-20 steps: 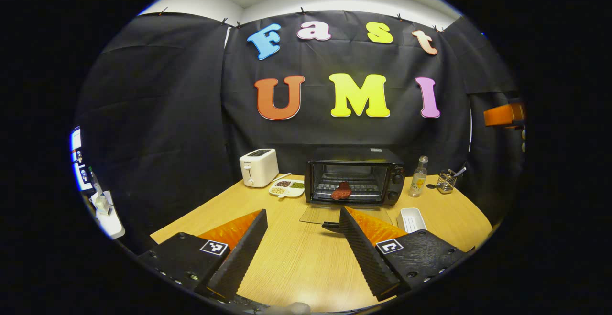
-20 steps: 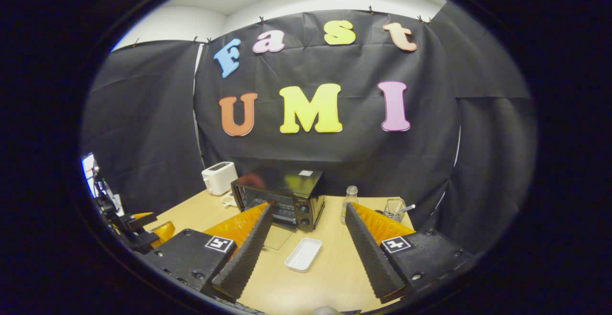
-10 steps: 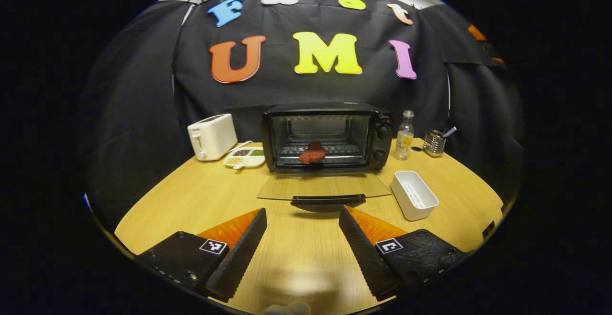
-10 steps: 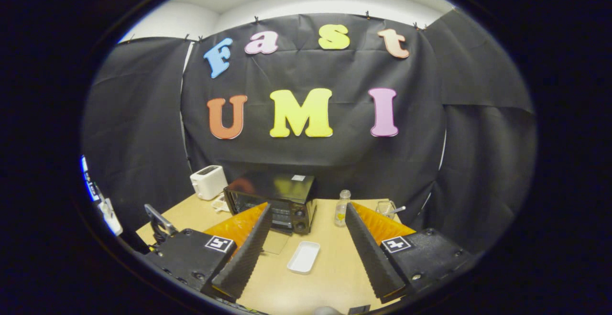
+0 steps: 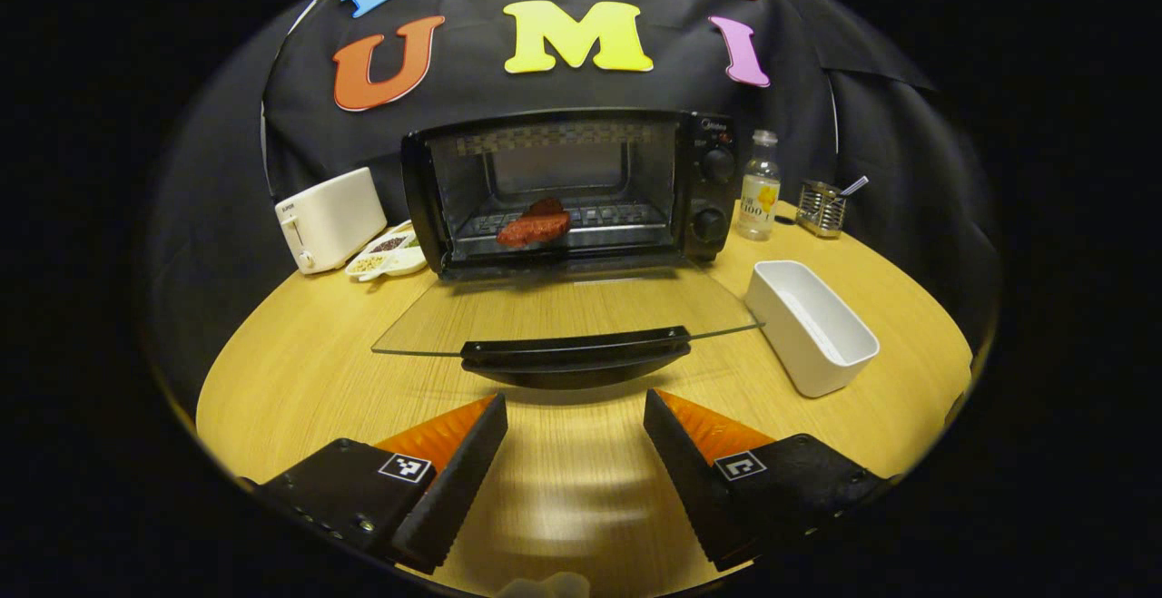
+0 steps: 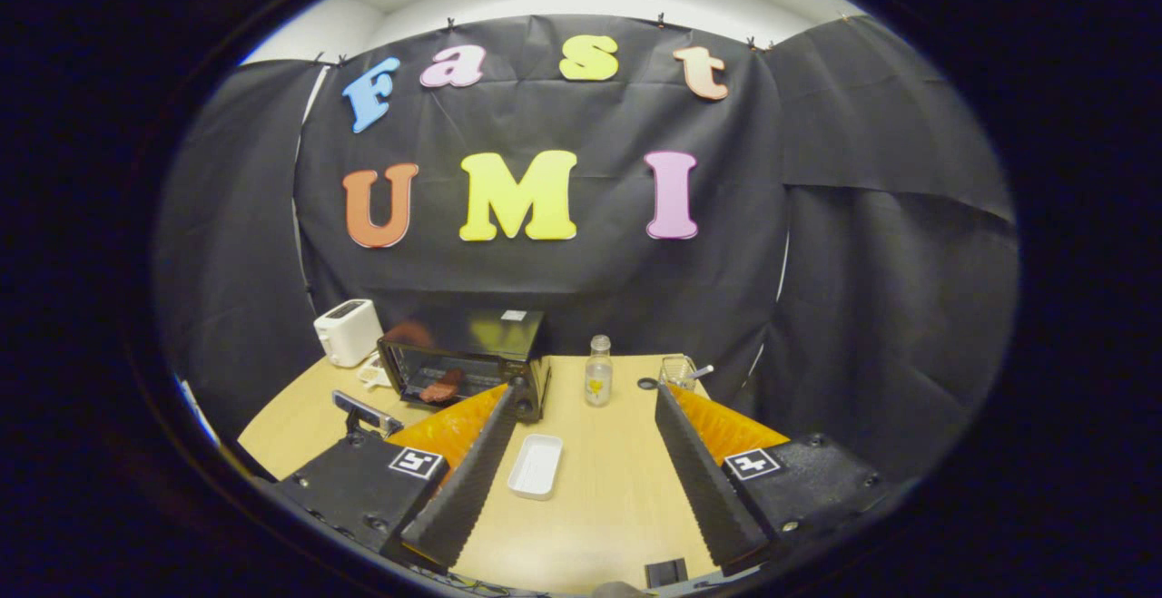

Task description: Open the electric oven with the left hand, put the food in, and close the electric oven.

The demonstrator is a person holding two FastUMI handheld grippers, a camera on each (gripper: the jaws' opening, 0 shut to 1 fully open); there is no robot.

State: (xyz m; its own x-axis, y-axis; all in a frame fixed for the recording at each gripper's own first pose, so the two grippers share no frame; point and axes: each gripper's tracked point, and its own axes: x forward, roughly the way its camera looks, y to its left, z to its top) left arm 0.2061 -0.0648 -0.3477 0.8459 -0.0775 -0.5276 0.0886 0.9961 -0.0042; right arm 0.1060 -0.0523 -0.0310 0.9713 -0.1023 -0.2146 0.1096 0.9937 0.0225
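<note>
Left tongs (image 5: 575, 416) before oven door handle (image 5: 574, 355)

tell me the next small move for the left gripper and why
Probably ease the left gripper forward and under the door handle, then lift. The meat already lies on the rack inside the oven, the glass door hangs flat open, and the jaws stand open, empty, just short of the handle.

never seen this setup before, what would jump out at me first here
The black electric oven at the back of the wooden table, its glass door folded down flat toward the camera. A reddish piece of food lies on the rack inside. Close in front, the left gripper sits open just short of the door's handle, and an empty white tray stands right of the door.
</note>
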